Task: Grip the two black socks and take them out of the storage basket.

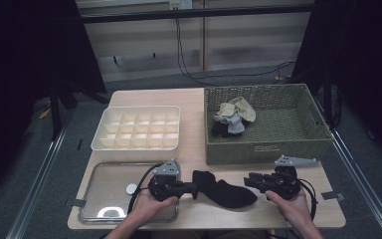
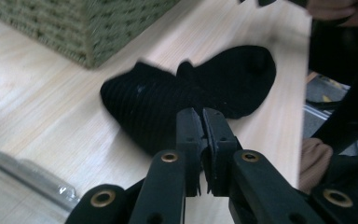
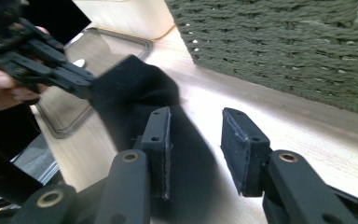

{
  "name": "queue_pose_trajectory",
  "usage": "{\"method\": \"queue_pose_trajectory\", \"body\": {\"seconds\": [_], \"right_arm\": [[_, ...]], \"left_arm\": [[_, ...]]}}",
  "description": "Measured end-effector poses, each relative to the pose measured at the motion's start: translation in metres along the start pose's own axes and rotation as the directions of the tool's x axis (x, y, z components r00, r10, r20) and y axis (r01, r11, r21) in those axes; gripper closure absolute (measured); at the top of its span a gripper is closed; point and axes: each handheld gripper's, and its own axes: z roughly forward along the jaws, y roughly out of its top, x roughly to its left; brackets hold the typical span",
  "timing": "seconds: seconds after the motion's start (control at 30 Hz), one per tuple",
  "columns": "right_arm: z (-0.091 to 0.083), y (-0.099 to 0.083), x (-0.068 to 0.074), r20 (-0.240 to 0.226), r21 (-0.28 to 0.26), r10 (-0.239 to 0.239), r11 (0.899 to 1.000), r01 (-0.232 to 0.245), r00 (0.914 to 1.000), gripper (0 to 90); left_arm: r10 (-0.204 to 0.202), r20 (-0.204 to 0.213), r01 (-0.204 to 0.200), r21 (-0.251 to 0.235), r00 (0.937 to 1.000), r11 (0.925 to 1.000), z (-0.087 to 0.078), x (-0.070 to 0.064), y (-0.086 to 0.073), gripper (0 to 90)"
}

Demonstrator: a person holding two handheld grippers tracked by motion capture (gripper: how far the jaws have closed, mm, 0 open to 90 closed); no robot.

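Black sock point(image 1: 224, 190): flat on bench point(image 1: 199, 209), in front of woven basket point(image 1: 268, 144), between both grippers
Left hand-held gripper point(image 1: 195, 190): jaws clenched on the sock's cuff edge
Right hand-held gripper point(image 1: 247, 180): jaws released, just beside the sock's toe
Metal tray point(image 1: 104, 199): under left hand

Lab recording rig: black curtains point(image 1: 25, 74), trailing cables point(image 1: 189, 64), metal frame rails point(image 1: 40, 174).

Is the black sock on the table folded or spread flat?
Partly folded: the black sock lies on the table with its cuff end bunched over itself beside the left gripper, the toe end flat.
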Motion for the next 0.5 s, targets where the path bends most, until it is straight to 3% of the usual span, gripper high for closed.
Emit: {"method": "queue_pose_trajectory", "body": {"seconds": [0.1, 0.2, 0.3, 0.33, 0.43, 0.5], "right_arm": [[0.002, 0.001, 0.001, -0.027, 0.011, -0.012, 1.000, 0.012, 0.9996, 71.3], [0.013, -0.005, 0.004, -0.053, 0.060, -0.015, 0.998, 0.018, 0.9985, 77.0], [0.024, -0.011, 0.007, -0.057, 0.124, -0.030, 0.992, 0.036, 0.9979, 78.2], [0.027, -0.013, 0.008, -0.063, 0.137, -0.031, 0.990, 0.039, 0.9975, 78.6], [0.030, -0.015, 0.007, -0.058, 0.162, -0.042, 0.985, 0.051, 0.9974, 79.7], [0.033, -0.018, 0.006, -0.060, 0.180, -0.040, 0.982, 0.050, 0.9974, 80.4]], "left_arm": [[0.023, -0.011, -0.023, 0.007, 0.9997, 0.9997, -0.001, -0.005, 0.003, 86.0], [0.026, 0.010, -0.026, 0.026, 0.9996, 0.9993, 0.005, -0.008, 0.002, 84.3], [0.022, 0.026, -0.023, 0.037, 0.9994, 0.9991, 0.013, -0.007, 0.000, 78.4], [0.018, 0.023, -0.019, 0.040, 0.9996, 0.9990, 0.014, -0.006, 0.000, 72.7], [0.002, 0.027, -0.003, 0.038, 0.9996, 0.9993, 0.018, -0.002, 0.000, 70.9], [-0.002, 0.007, 0.001, 0.053, 1.0000, 0.9986, 0.019, 0.003, -0.001, 71.7]]}}
